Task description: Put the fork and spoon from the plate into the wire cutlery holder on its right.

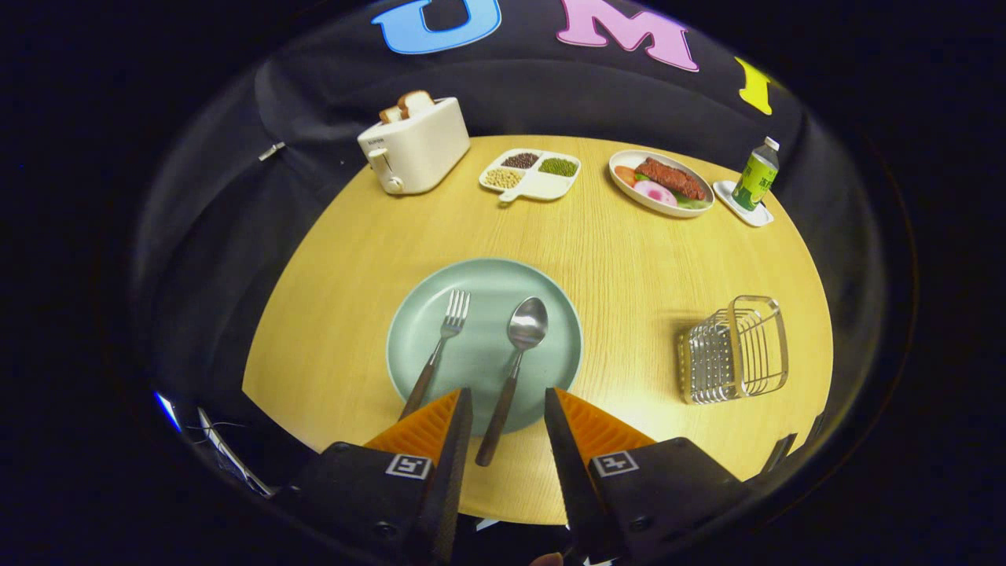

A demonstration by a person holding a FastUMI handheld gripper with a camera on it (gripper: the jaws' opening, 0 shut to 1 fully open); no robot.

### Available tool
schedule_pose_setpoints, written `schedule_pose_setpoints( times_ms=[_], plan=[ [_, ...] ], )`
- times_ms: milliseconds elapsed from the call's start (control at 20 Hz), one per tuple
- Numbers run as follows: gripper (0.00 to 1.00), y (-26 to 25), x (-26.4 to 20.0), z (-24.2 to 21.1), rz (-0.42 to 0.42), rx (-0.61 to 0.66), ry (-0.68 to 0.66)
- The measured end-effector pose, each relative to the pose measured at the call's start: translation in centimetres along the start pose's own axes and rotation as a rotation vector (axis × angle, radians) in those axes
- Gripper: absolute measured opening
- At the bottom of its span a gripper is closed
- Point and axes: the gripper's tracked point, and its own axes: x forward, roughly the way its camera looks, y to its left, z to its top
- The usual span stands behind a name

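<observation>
A pale green plate (479,369) lies on the round wooden table just ahead of my fingers. On it rest a metal fork (440,346) with a dark handle, on the left, and a metal spoon (515,358) with a dark handle, on the right. Both point away from me. The spoon's handle end reaches over the plate's near rim into the gap between my fingers. My gripper (507,402) is open, above the table, touching neither piece. The wire cutlery holder (735,350) stands to the right of the plate, apart from it.
At the far side of the table stand a cream toaster (415,145) with bread, a divided dish (530,173) of beans, a plate of food (660,182) and a green bottle (756,177) on a small white tray. Bare wood lies between plate and holder.
</observation>
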Motion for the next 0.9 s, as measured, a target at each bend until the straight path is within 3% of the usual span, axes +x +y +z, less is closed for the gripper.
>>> schedule_pose_setpoints(
  times_ms=[200, 400, 500, 750, 800, 900],
  plan=[
    [0.59, -0.2, 3.3, -1.3, -0.055, 0.015, 0.066],
    [0.48, -0.3, 5.5, -2.0, -0.082, 0.046, 0.108],
    [0.50, -0.7, 6.7, -2.2, -0.100, 0.052, 0.133],
    [0.25, -1.2, 8.8, -2.3, -0.104, 0.078, 0.172],
    [0.15, -1.1, 7.8, -1.9, -0.089, 0.063, 0.168],
    [0.11, -1.1, 8.2, -2.2, -0.073, 0.027, 0.164]
  ],
)
